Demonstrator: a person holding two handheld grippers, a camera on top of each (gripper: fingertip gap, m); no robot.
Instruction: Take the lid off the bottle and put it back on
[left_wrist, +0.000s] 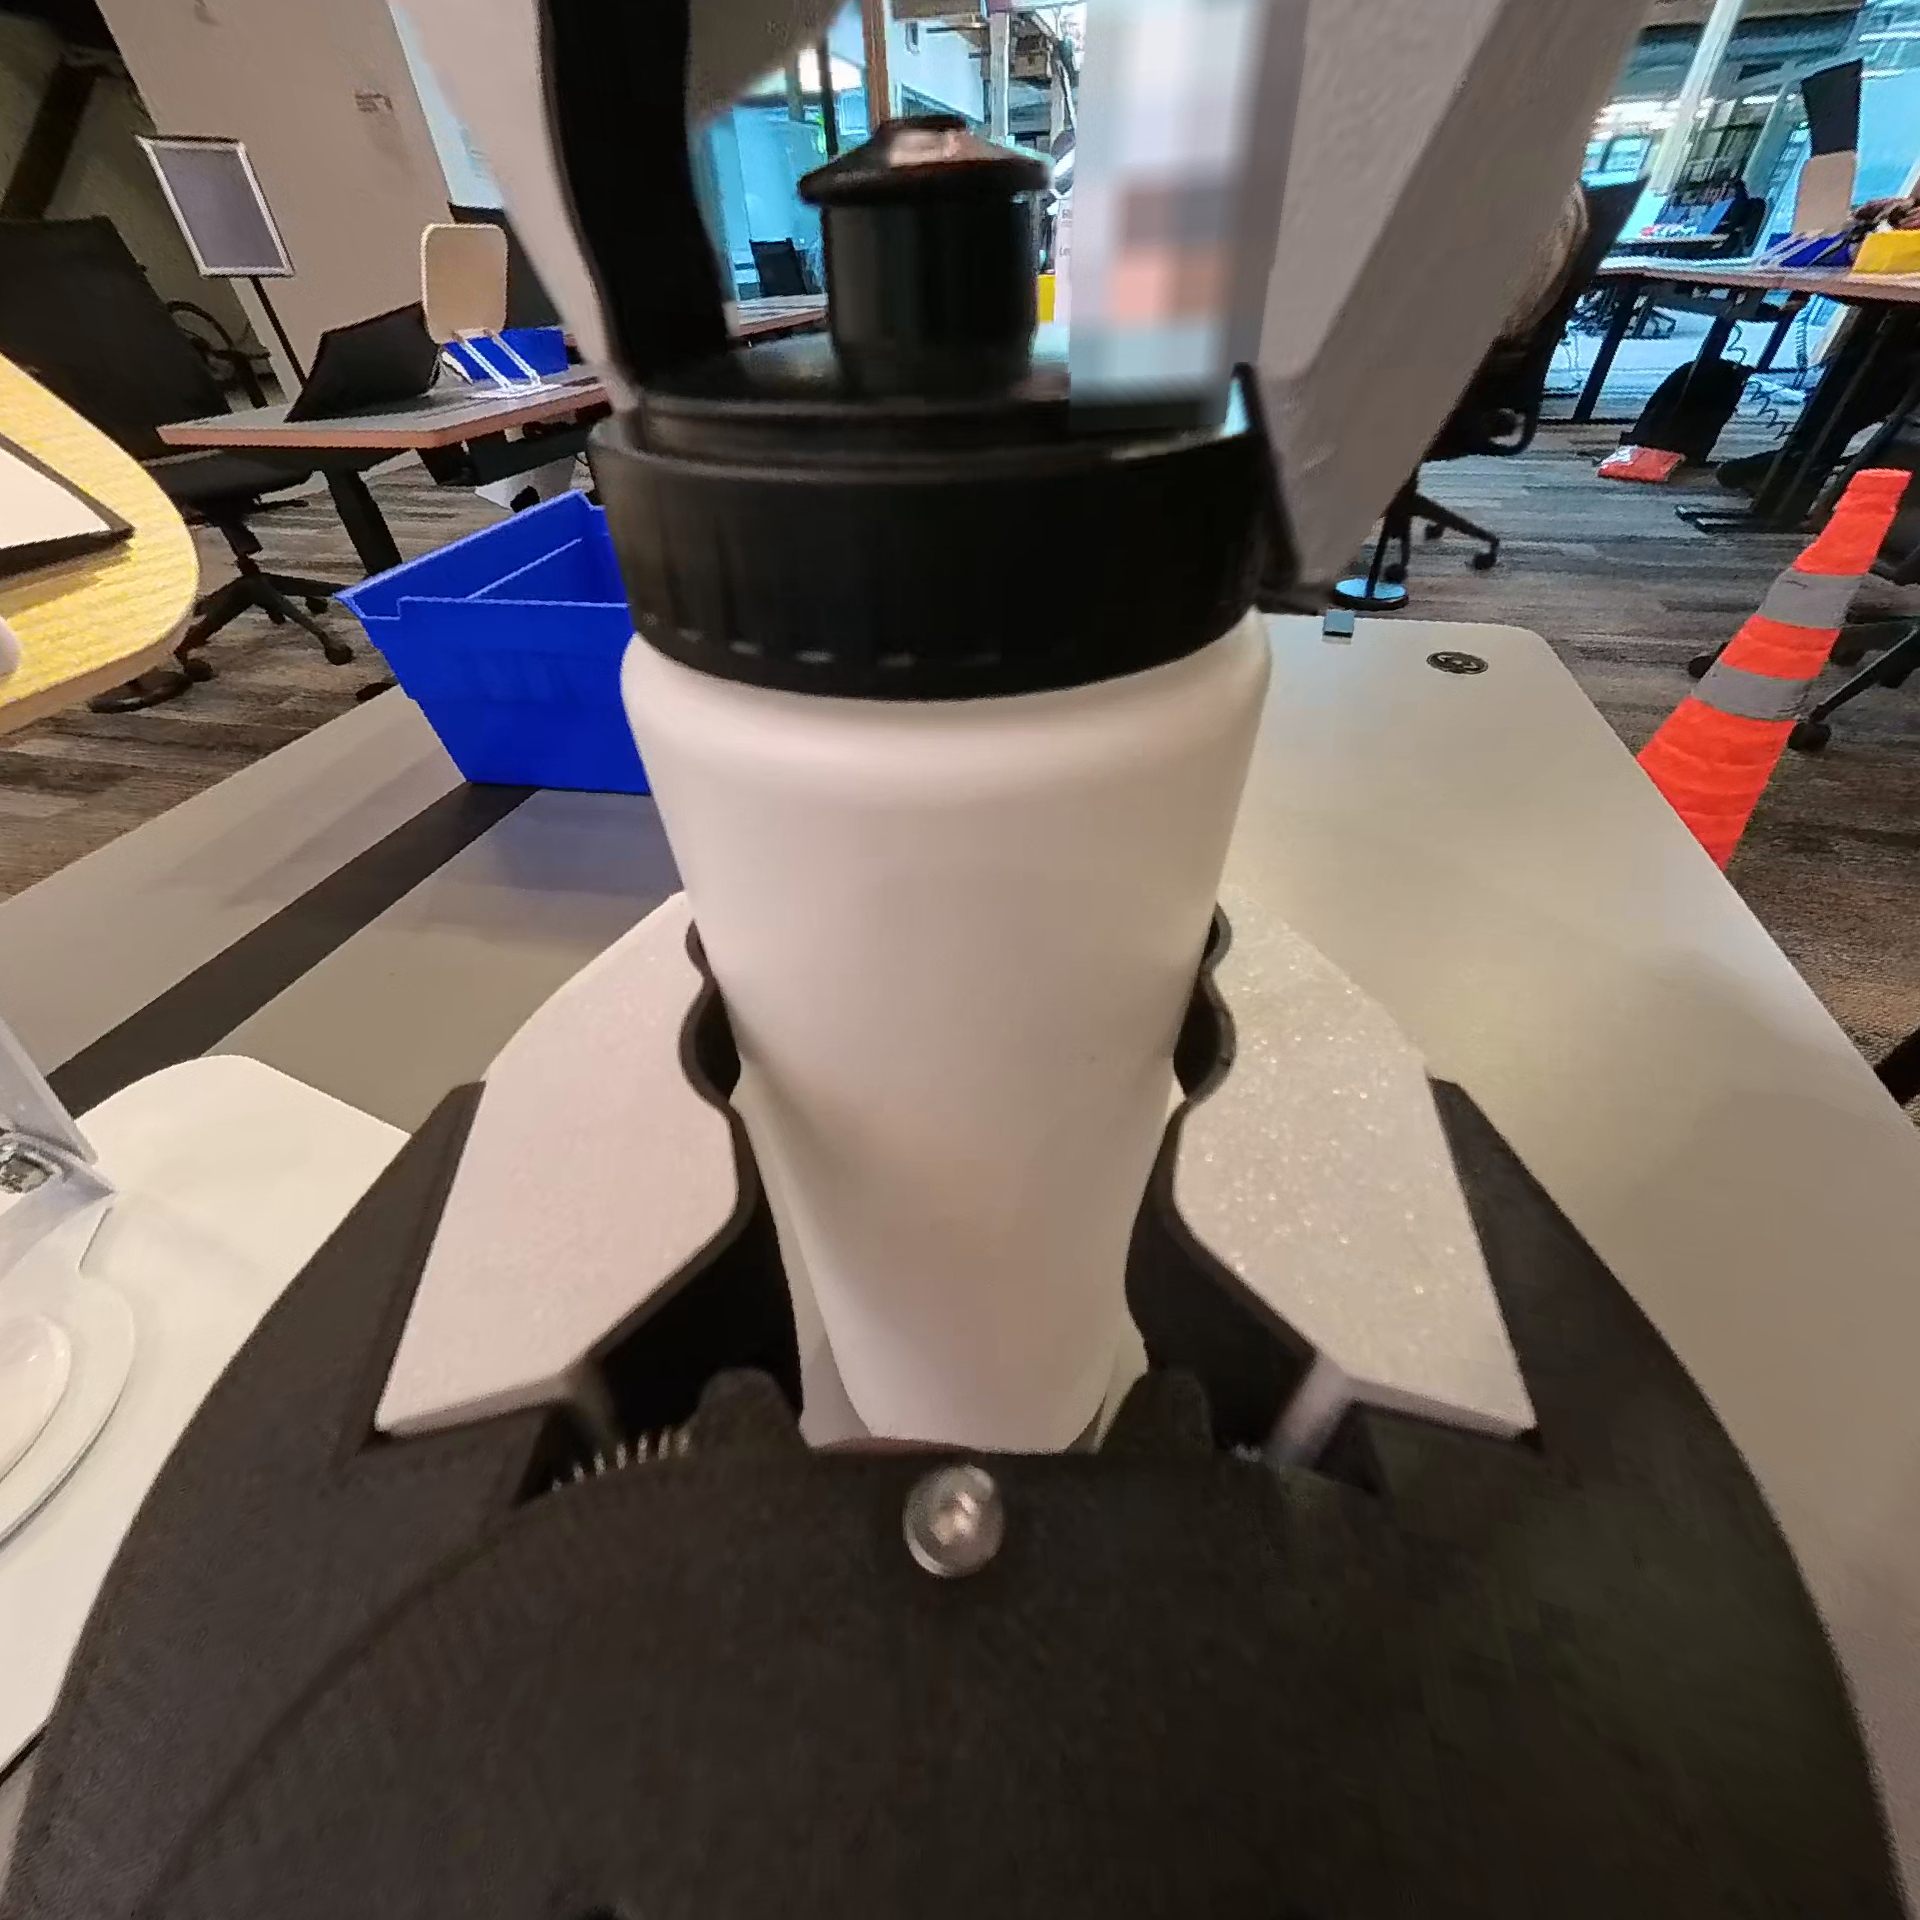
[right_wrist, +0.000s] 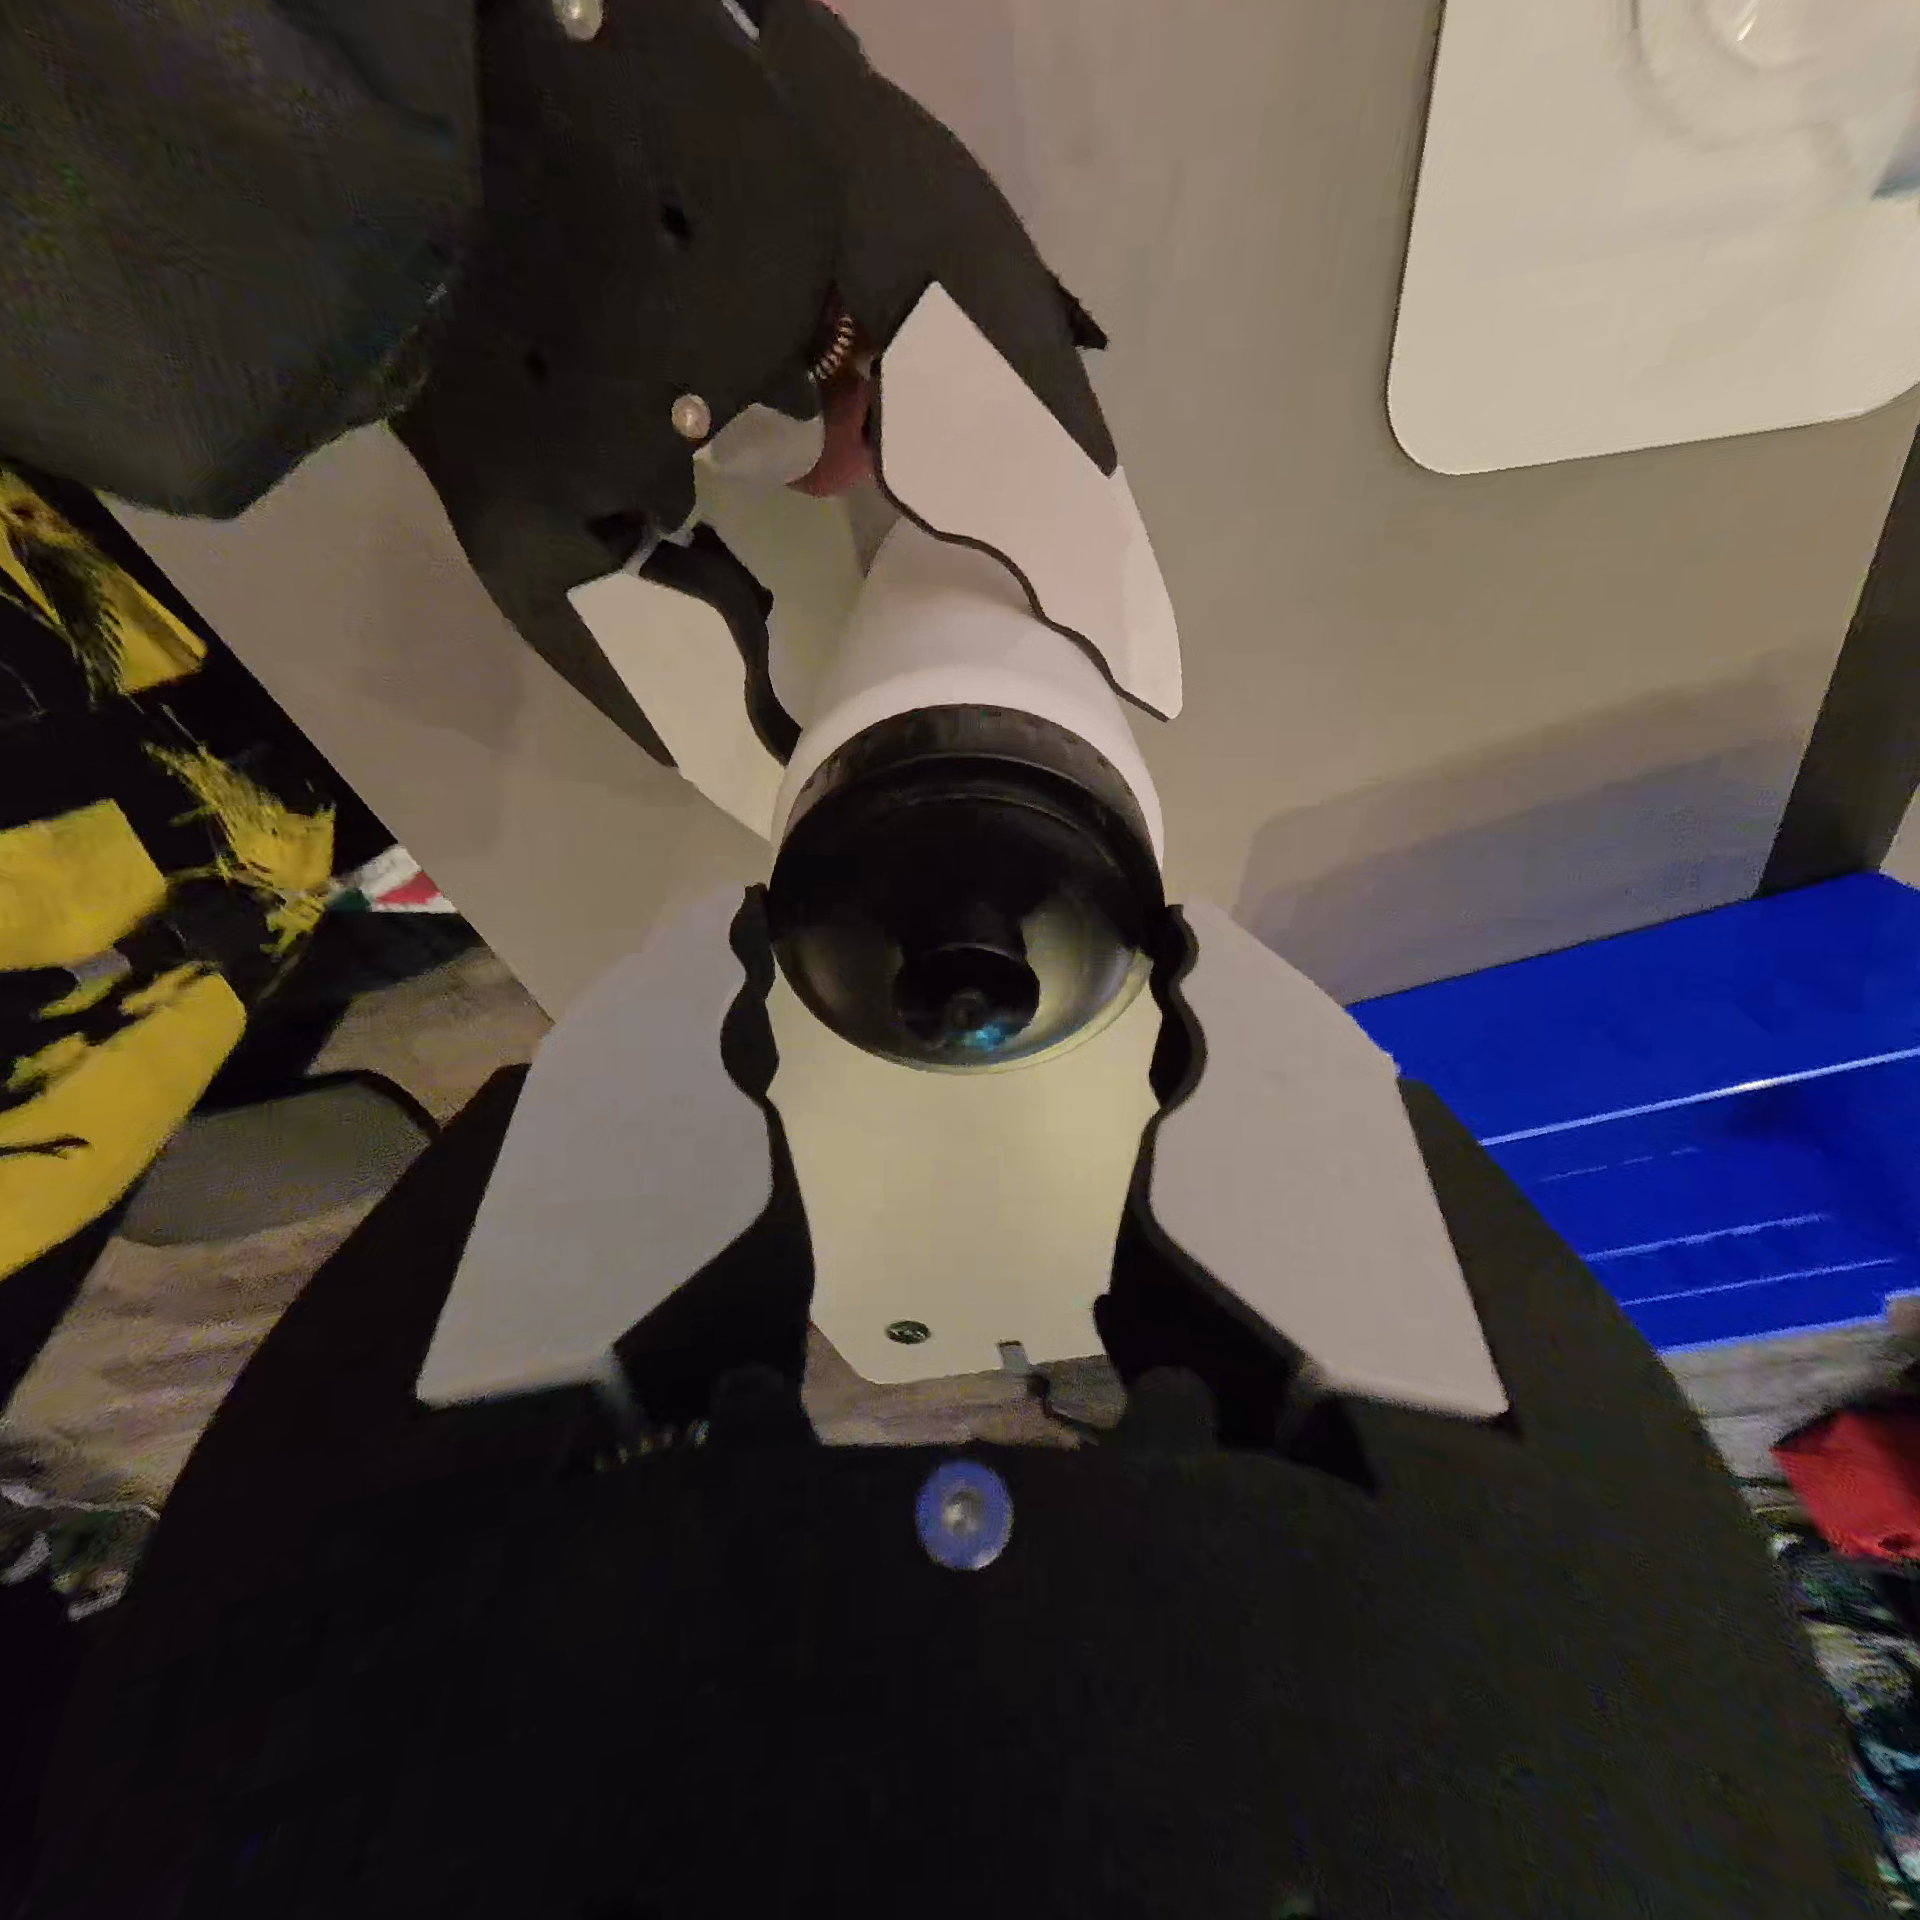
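Observation:
A white bottle (left_wrist: 945, 987) with a black screw lid (left_wrist: 935, 551) and spout is held between the fingers of my left gripper (left_wrist: 956, 966), which is shut on its body over the grey table (left_wrist: 1455, 883). The lid sits on the bottle neck. My right gripper (left_wrist: 945, 457) comes down from above, its white fingers (left_wrist: 1382, 312) on either side of the lid. In the right wrist view I look down on the lid (right_wrist: 961, 894). My right gripper (right_wrist: 961, 935) is shut on its rim. The left gripper (right_wrist: 966, 675) holds the bottle body (right_wrist: 935, 644) behind it.
A blue plastic bin (left_wrist: 499, 644) stands at the table's far left edge and also shows in the right wrist view (right_wrist: 1662, 1122). An orange traffic cone (left_wrist: 1787, 665) stands on the floor to the right. A white board (left_wrist: 208, 1195) lies at the left. Desks and chairs stand beyond.

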